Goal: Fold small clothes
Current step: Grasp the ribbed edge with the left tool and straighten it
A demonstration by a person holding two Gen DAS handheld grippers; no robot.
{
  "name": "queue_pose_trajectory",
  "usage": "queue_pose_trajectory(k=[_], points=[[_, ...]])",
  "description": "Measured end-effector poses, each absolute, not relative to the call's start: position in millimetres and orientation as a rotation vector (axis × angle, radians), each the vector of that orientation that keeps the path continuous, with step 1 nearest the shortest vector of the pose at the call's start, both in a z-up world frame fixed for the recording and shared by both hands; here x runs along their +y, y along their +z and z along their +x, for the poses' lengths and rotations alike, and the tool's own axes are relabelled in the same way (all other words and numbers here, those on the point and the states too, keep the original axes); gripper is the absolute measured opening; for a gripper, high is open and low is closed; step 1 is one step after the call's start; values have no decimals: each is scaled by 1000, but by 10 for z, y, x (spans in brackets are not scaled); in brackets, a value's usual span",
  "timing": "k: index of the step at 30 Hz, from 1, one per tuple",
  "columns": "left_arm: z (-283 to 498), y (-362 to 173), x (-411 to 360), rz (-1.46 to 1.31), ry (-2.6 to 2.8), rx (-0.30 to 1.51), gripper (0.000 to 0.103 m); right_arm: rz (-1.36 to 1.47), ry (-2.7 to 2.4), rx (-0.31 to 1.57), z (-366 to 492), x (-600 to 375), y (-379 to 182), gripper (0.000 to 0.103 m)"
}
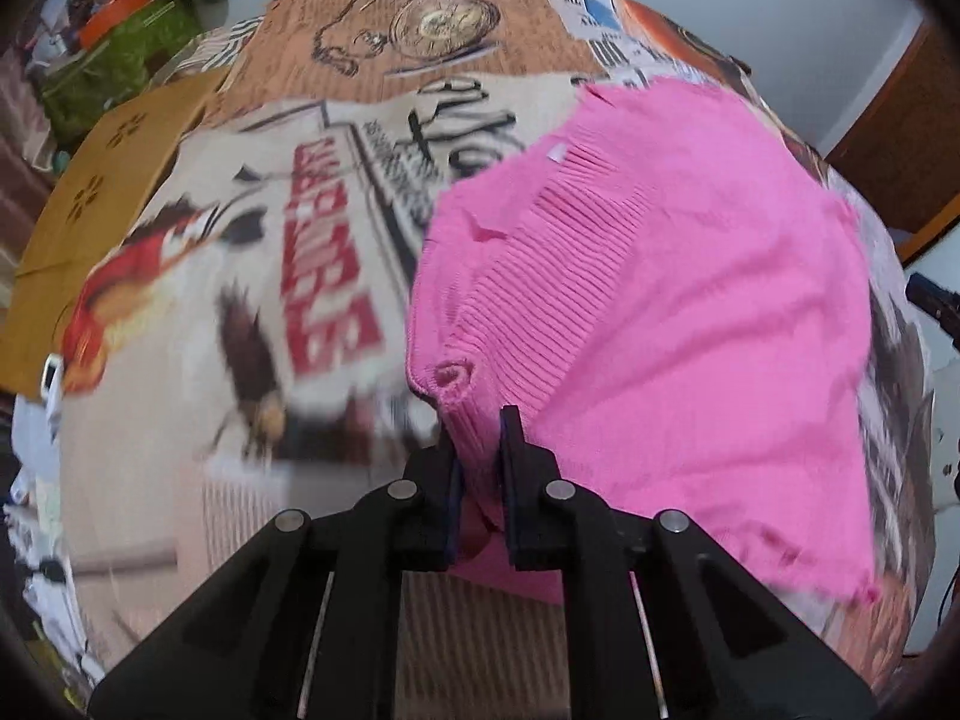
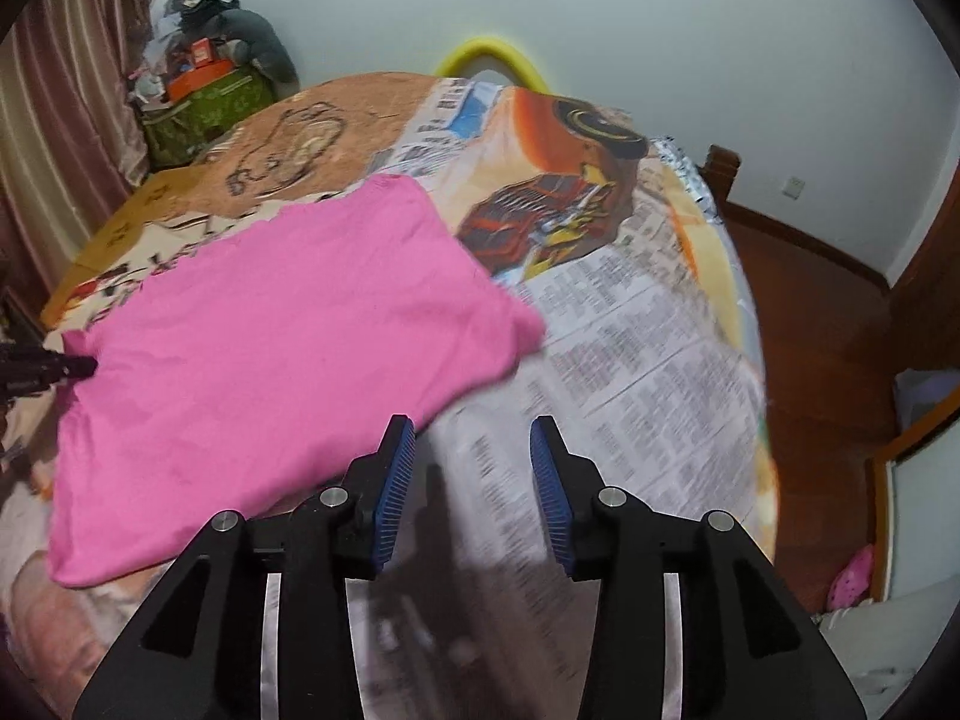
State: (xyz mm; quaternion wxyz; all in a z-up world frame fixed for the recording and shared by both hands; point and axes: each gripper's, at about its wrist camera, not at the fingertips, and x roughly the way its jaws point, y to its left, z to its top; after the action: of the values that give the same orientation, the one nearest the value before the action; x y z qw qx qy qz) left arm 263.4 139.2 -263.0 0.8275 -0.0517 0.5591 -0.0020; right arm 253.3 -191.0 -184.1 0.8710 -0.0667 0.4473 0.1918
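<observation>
While the pink knit garment lies spread on the newspaper-print bedcover, the left tongs are clamped on its ribbed edge; the right tongs stand open and empty, just beside its near corner.

A pink knitted sweater lies spread flat on the printed bedcover. Its ribbed edge bunches upward at one corner.

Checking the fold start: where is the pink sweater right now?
The pink sweater lies on the newspaper-print cover, left of centre in the right wrist view; the left gripper pinches its ribbed edge.
</observation>
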Motion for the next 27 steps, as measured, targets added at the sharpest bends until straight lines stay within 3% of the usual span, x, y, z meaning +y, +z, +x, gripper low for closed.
queue_pose_trajectory(k=[5,7,10,27], points=[[2206,-2556,1189,-76,-24,1184,11,-113,455,957,2235,-1739,-1835,42],[2097,-2537,1118,-82,-42,1181,11,-107,473,951,2113,-1657,-1821,54],[1962,-2498,982,-79,-64,1177,11,-110,516,953,1936,-1513,-1811,61],[1655,-2326,573,-126,-137,1122,11,-53,568,1142,1502,-1327,-2260,60]])
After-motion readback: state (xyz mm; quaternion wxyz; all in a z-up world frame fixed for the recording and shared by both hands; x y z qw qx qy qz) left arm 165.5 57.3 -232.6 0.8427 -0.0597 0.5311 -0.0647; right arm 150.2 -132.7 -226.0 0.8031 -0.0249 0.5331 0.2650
